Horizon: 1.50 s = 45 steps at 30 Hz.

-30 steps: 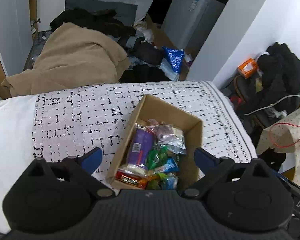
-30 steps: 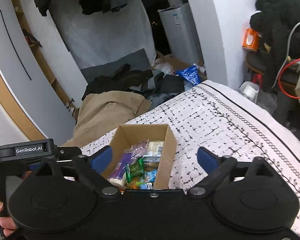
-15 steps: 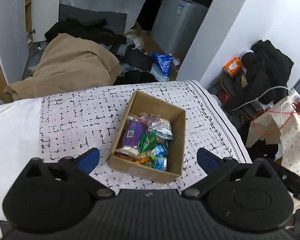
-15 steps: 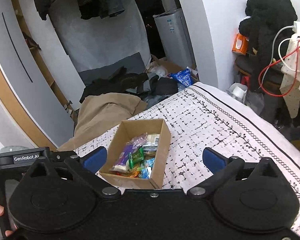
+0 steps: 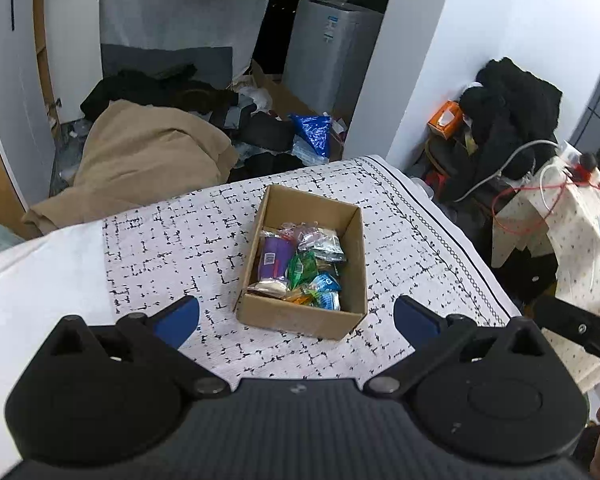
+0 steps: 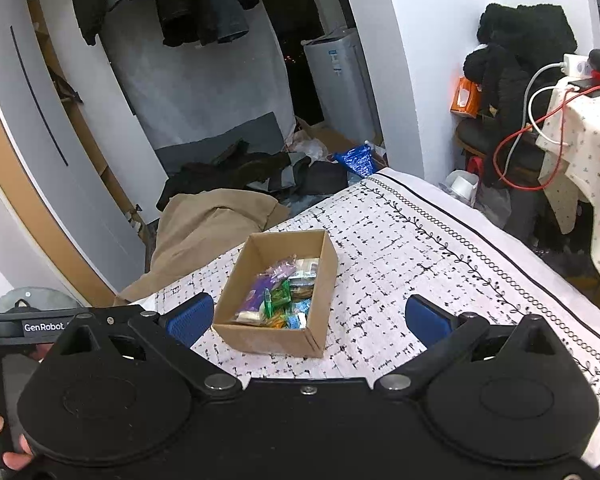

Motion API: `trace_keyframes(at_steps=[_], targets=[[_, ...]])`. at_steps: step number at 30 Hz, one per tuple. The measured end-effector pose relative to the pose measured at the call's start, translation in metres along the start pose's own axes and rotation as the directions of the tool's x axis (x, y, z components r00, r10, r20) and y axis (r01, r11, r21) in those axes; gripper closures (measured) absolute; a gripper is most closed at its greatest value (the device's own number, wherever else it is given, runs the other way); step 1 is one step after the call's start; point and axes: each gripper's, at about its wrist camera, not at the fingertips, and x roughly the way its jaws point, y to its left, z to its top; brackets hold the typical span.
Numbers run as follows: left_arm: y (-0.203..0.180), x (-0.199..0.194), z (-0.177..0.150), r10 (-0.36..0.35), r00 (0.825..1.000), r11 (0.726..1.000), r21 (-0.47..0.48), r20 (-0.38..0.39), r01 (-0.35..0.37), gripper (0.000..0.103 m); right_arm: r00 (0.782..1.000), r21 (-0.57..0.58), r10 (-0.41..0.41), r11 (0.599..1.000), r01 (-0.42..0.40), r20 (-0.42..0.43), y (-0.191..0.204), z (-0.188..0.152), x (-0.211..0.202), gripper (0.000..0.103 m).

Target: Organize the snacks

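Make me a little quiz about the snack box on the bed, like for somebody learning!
1. True or false: the cardboard box has a lid on it.
2. What colour is the biggest packet in the box? A) purple B) red C) white
3. Fill in: both the left tool and the right tool are ____ and hold nothing.

Key: 1 false, the box is open on top with snack packets showing. 2 A. 3 open.
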Motion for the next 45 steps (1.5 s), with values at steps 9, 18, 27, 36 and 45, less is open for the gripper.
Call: trace_keyframes(at_steps=[9,18,27,36,45], targets=[[0.001,-0.030,-0.013,-0.013,1.000,0.998,0.068,0.020,0.012,0.000,0.999,-0.016,-0.027,0.999,0.028,0.021,0.004,-0.014,-0.034,0.000],[0.002,-0.066,-0.023,-0.028,0.997,0.995,0.102,0.070,0.021,0.000,0.999,-0.027,-0.031,0.999,0.032,0.041,0.006,-0.025,-0.063,0.000],[-0.002,-0.092,-0.039,-0.032,0.996,0.993,0.119,0.089,0.021,0.000,0.997,-0.016,-0.024,1.000,0.026,0.072,-0.005,-0.038,-0.093,0.000],[-0.007,-0.109,-0.058,-0.011,0.994,0.989,0.150,0.109,-0.006,0.000,0.997,-0.034,-0.005,0.999,0.008,0.079,-0.010,-0.048,-0.104,0.000],[-0.011,-0.115,-0.070,-0.017,0.993,0.990,0.141,0.114,0.001,0.000,0.997,-0.047,-0.004,0.999,0.008,0.074,-0.012,-0.054,-0.109,0.000]])
